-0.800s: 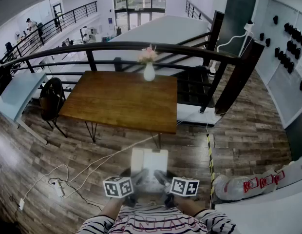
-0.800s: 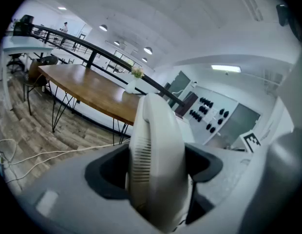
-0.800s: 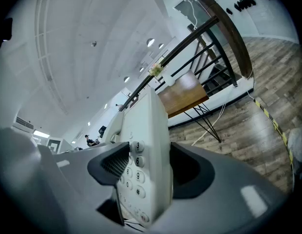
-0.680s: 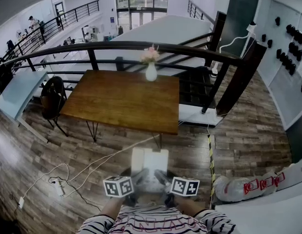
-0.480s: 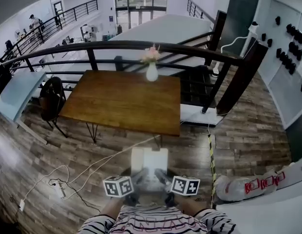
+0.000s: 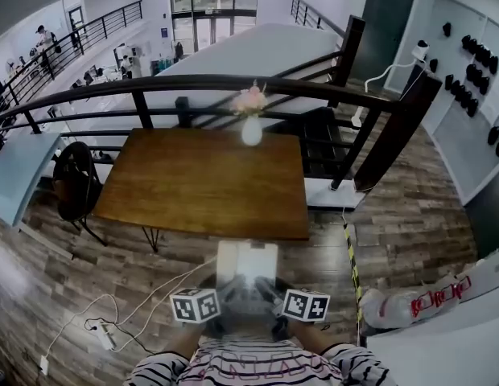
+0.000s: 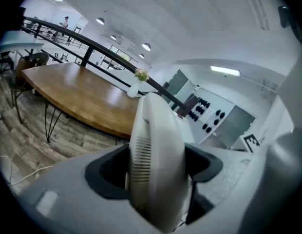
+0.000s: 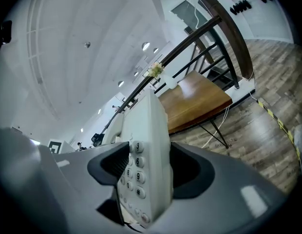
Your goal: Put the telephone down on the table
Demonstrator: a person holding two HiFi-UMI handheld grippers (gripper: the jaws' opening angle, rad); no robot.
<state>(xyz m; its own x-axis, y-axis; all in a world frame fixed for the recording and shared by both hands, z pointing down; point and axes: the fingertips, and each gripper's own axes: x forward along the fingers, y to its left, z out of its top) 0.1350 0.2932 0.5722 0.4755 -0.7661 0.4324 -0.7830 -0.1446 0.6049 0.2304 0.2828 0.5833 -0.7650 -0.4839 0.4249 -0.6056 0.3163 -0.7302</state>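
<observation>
A white telephone (image 6: 247, 262) hangs in the air between my two grippers, in front of the person's striped shirt. My left gripper (image 6: 227, 296) is shut on its handset side (image 7: 156, 160). From the other side, my right gripper (image 6: 270, 296) is shut on the keypad side (image 8: 146, 165). The wooden table (image 6: 201, 179) stands just ahead of the phone, its near edge close to the phone's far end. A white vase with pink flowers (image 6: 251, 127) sits at the table's far edge.
A dark curved railing (image 6: 233, 83) runs behind the table. A black chair (image 6: 72, 179) stands at the table's left end. White cables and a power strip (image 6: 105, 332) lie on the wooden floor at the left. A white bag (image 6: 410, 304) lies at the right.
The table has come nearer and lower in the head view, so its near edge now almost meets the phone. Both grippers keep their hold on the telephone.
</observation>
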